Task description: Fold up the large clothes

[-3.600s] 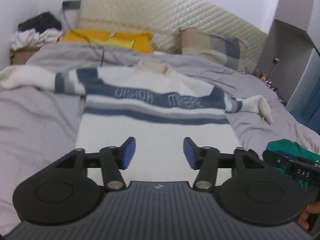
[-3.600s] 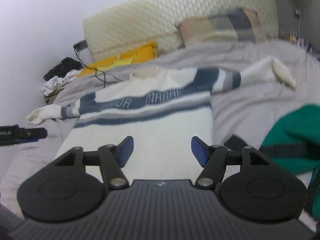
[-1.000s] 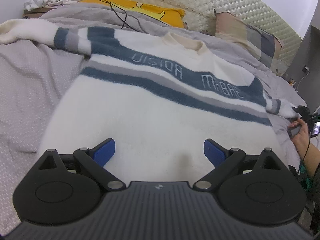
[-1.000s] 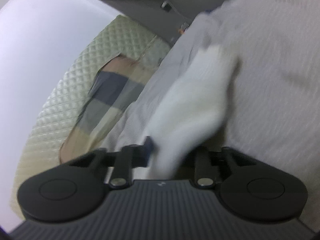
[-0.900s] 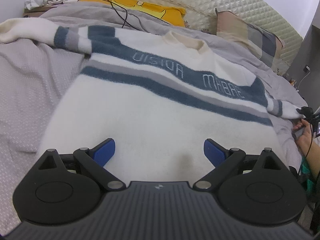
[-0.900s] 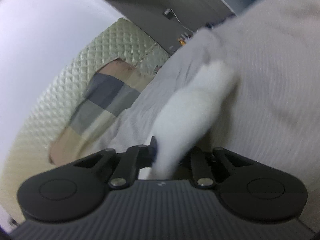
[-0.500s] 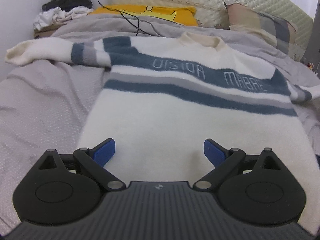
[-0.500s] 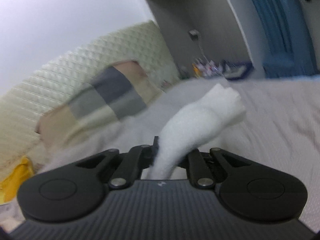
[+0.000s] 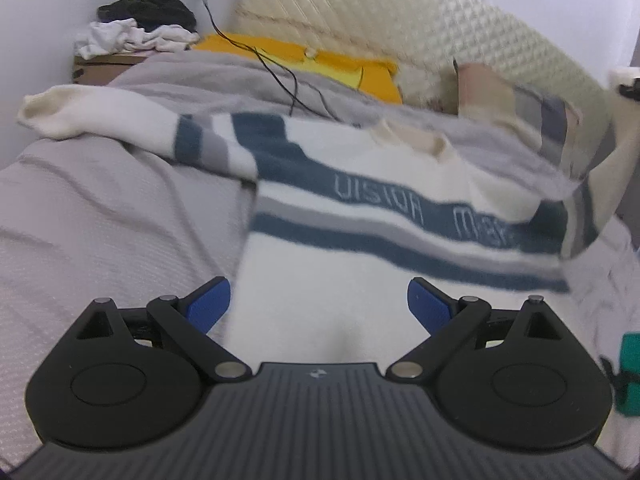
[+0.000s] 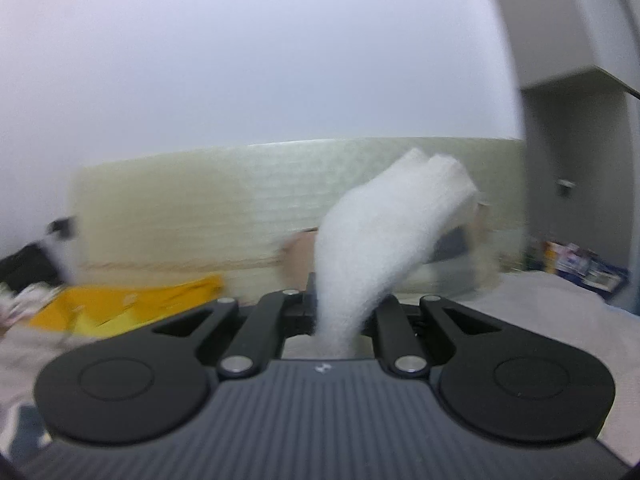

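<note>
A cream sweater (image 9: 360, 280) with blue and grey chest stripes and lettering lies face up on the grey bed (image 9: 100, 240). Its left sleeve (image 9: 100, 120) stretches out flat toward the left. The right sleeve (image 9: 600, 184) is lifted off the bed at the right edge of the left wrist view. My right gripper (image 10: 344, 304) is shut on that sleeve's white cuff (image 10: 384, 240), which sticks up between the fingers. My left gripper (image 9: 320, 304) hangs open above the sweater's lower hem, holding nothing.
A quilted cream headboard (image 9: 420, 40) runs behind the bed. A yellow pillow (image 9: 320, 64) and a plaid pillow (image 9: 520, 120) lie at the head. A black cable (image 9: 280, 76) crosses the blanket. Clothes pile on a box (image 9: 132, 40) at far left. A green garment (image 9: 628, 372) sits at right.
My right gripper closed on the right cuff and rose with it, rolling level; the sleeve now hangs lifted. My left gripper drew back and up a little, still open.
</note>
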### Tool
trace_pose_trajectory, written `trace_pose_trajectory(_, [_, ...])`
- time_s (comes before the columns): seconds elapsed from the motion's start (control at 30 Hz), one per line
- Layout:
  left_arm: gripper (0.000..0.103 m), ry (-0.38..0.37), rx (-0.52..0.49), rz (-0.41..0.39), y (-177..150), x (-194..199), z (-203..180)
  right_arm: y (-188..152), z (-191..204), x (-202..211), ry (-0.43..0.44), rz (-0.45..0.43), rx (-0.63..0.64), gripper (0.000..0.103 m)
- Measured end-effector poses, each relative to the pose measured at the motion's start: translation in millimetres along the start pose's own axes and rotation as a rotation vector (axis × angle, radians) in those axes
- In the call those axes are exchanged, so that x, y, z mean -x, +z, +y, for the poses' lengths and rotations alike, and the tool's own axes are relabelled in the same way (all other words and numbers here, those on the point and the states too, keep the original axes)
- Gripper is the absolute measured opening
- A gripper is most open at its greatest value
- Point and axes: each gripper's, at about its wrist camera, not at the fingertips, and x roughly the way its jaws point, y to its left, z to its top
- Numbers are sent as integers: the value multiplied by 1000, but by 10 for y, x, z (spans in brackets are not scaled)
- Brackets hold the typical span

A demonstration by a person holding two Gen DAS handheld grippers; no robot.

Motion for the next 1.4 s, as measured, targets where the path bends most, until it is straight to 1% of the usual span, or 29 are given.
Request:
trace_pose_trajectory(0.07, [97,-22,43,-20,22,110,127,-84,504,148,67,14,69,10])
trace_pose_trajectory(0.13, [97,-35,87,-44,48,219,258,-216,928,277,145,28,131,10])
trace_pose_trajectory(0.17, [97,-38,110,-56,61,270,333,-329,1169,360,189,47,171,10])
trace_pose_trajectory(0.27, [97,-44,183,-74,75,376,521,-711,1739,563,283,93,283,10])
trace_pose_trajectory(0.37, [97,-76,255,-79,67,424,685,-1143,2162,723,349,135,367,11])
trace_pose_trajectory(0.53, [97,-67,277,-88,75,367,808,-1811,2661,937,418,251,429,12])
trace_pose_trajectory(0.63, [97,-79,316,-84,78,290,914,-2082,2871,1062,451,316,434,14])
trace_pose_trajectory(0.67, [97,-88,332,-83,86,259,946,-2131,2925,1098,459,328,437,18])
trace_pose_trajectory(0.73, [97,-95,346,-84,102,220,976,-2216,2933,1115,478,356,437,25])
trace_pose_trajectory(0.77, [97,-94,344,-85,109,207,974,-2216,2919,1117,497,373,430,36])
trace_pose_trajectory(0.8, [97,-95,341,-87,113,194,970,-2205,2894,1132,510,386,418,49])
trace_pose_trajectory(0.87, [97,-107,332,-92,124,179,941,-2170,2804,1167,520,397,389,64])
trace_pose_trajectory(1.0, [97,-112,285,-100,135,146,828,-2160,2582,1271,562,428,300,65])
trace_pose_trajectory(1.13, [96,-120,218,-85,126,48,642,-2131,2303,1377,591,438,225,65])
trace_pose_trajectory(1.2, [95,-118,182,-79,101,-7,541,-2135,2156,1392,586,437,201,65])
trace_pose_trajectory(1.27, [90,-109,146,-73,77,-72,450,-2144,2025,1374,568,439,161,65])
trace_pose_trajectory(1.37, [82,-86,109,-49,38,-189,363,-2152,1806,1362,554,424,67,65])
trace_pose_trajectory(1.4, [77,-78,105,-37,29,-232,355,-2151,1748,1351,547,419,40,65])
